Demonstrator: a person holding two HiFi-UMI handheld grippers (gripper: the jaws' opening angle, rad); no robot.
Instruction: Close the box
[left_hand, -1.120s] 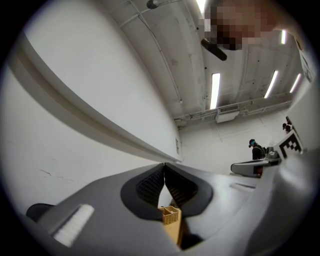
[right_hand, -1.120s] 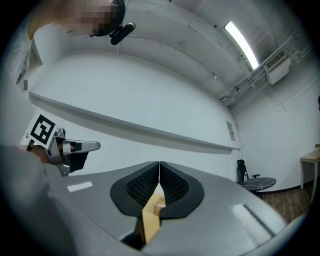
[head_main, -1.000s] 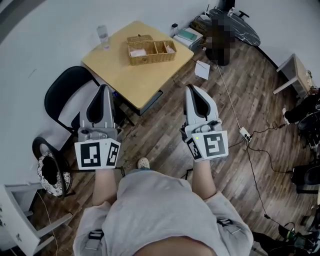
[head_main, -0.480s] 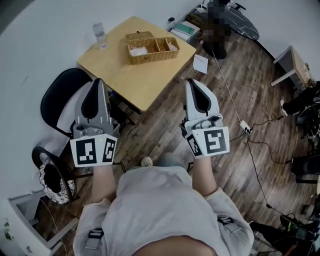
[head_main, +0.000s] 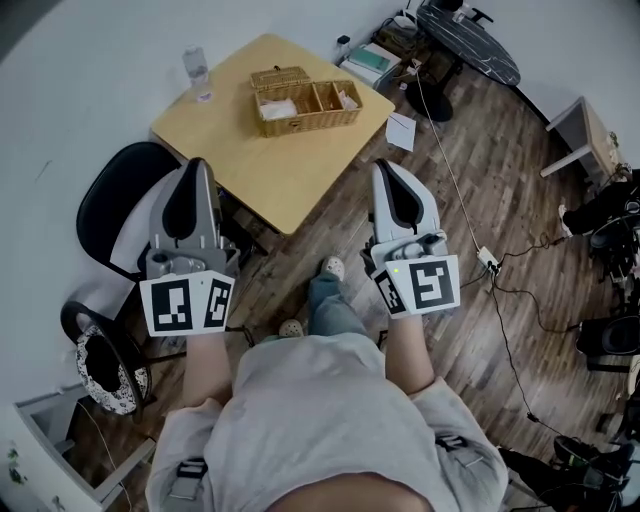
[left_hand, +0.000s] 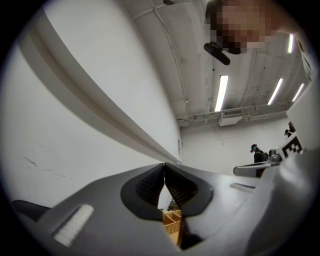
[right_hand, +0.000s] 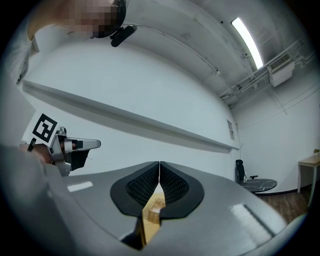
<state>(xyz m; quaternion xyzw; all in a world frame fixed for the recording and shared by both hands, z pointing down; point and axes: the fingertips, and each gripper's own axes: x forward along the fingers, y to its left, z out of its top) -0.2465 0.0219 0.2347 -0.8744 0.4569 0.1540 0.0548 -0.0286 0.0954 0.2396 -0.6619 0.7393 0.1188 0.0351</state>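
Box (head_main: 305, 100) at the far part of the table (head_main: 270, 170), well apart from both grippers. Appears open: lid (head_main: 278, 76) tilted back behind the left compartment (head_main: 280, 106).

Left gripper (head_main: 194, 168) held up in the air by the table's near-left edge, jaws pressed together, tips touching, nothing between them. Right gripper (head_main: 390, 170) the same: jaws fully together, empty, over the floor (head_main: 480, 180) beside the table's right corner.

Judged as the approach step: no contact with the box yet, closing not begun. Next move likely calls for stepping closer and bringing one gripper forward over the table to the lid. Probably enough to push the lid's top edge forward and down with the jaws kept together, or to part them first for a pinch. Calls for a gentle push, since a wicker box may slide.
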